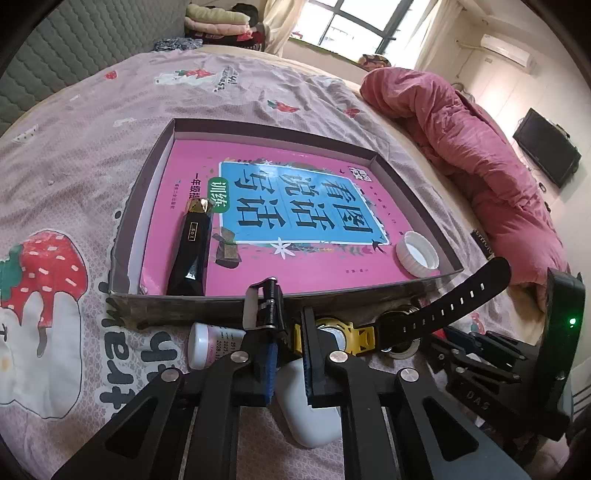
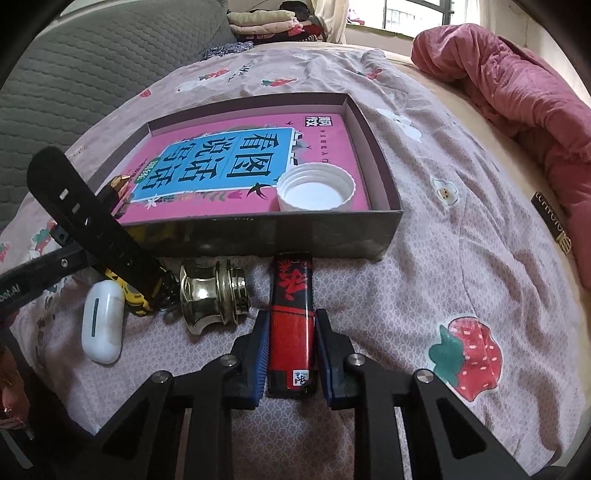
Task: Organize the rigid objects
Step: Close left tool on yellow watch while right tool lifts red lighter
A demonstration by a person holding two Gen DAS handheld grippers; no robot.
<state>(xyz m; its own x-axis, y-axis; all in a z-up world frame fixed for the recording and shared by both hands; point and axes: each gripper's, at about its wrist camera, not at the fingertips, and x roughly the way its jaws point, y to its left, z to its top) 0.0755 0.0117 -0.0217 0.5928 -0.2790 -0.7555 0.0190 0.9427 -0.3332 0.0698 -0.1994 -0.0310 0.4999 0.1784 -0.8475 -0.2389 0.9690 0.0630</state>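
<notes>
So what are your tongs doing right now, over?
Left tongs shut on yellow-and-black watch. Right tongs shut on red-and-black lighter. Grey box wall right ahead.

Daylight from the window (image 1: 351, 26) at the far side washes that area out to white (panes barely readable). The bedspread (image 1: 92, 122) is evenly lit, shadows soft. Both fisheye views bend strongly toward dark, vignetted corners; the centres stay sharp, with no motion blur

Bed (image 1: 258, 92) beneath sunlit window (image 1: 354, 22)
</notes>
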